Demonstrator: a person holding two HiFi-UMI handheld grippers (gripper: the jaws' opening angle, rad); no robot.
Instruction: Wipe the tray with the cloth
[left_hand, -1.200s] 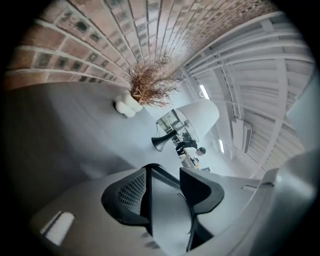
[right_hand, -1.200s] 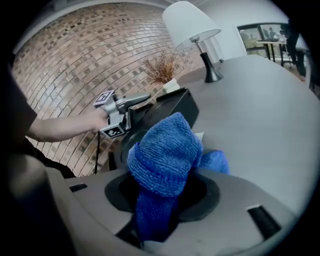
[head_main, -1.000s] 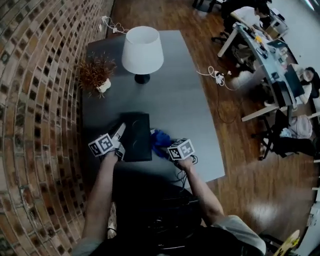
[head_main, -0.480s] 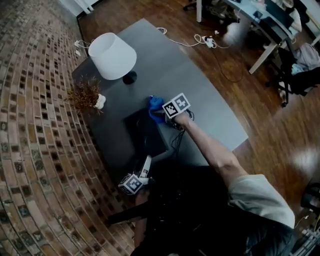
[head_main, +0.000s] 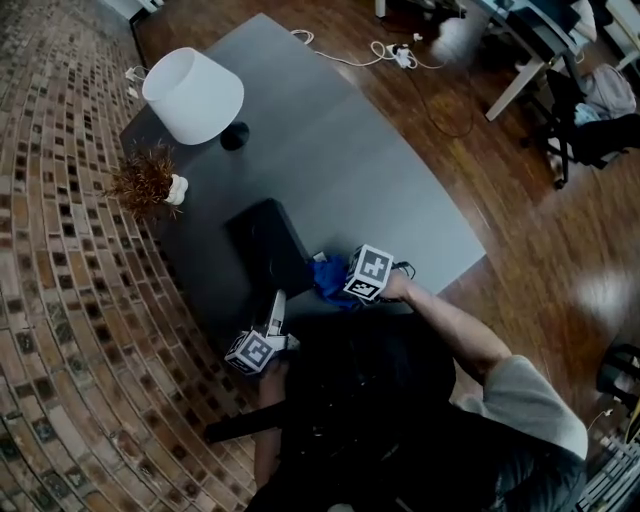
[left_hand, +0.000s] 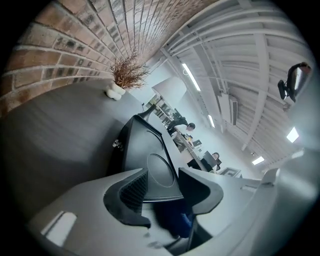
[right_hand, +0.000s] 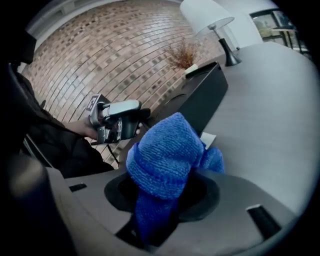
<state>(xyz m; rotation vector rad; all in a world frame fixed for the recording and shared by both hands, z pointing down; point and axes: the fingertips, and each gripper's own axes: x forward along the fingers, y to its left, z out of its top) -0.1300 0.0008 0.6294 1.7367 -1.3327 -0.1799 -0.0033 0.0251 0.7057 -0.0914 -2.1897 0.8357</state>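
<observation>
Looks down on a grey desk (head_main: 390, 170) set along a brick wall (head_main: 60, 260), with a black tray (head_main: 265, 240) lying on it lengthwise, away from the body and nearer the wall side.

Clamps a bunched blue cloth (right_hand: 165, 150) in the right tool (right_hand: 162, 194), jaws pressed into the folds, with a thick wad bulging out ahead of them. Holds that cloth low over the desk, just beside the near right corner of the tray, close to the desk's near edge; cannot tell whether it touches the tray's side wall.

Grips the near end of the tray with the left tool (left_hand: 162, 186), jaws only partly apart and just eased a little closer, with the rim filling the gap from the ribbed pad across to the other one. Points that tool along the tray toward its far end, tilted somewhat downward.

Shows, from the left tool's own camera, a shallow round hollow in the tray's floor and a small knob on one side wall.

Beyond the far end of the tray, well apart from it: a dried plant (head_main: 146, 182) in a small white pot by the wall, and a lamp (head_main: 193, 92) with a white shade on a dark foot. Around the desk, a dark wooden floor (head_main: 520, 230) with a white cable (head_main: 385, 52) trailing across it.
</observation>
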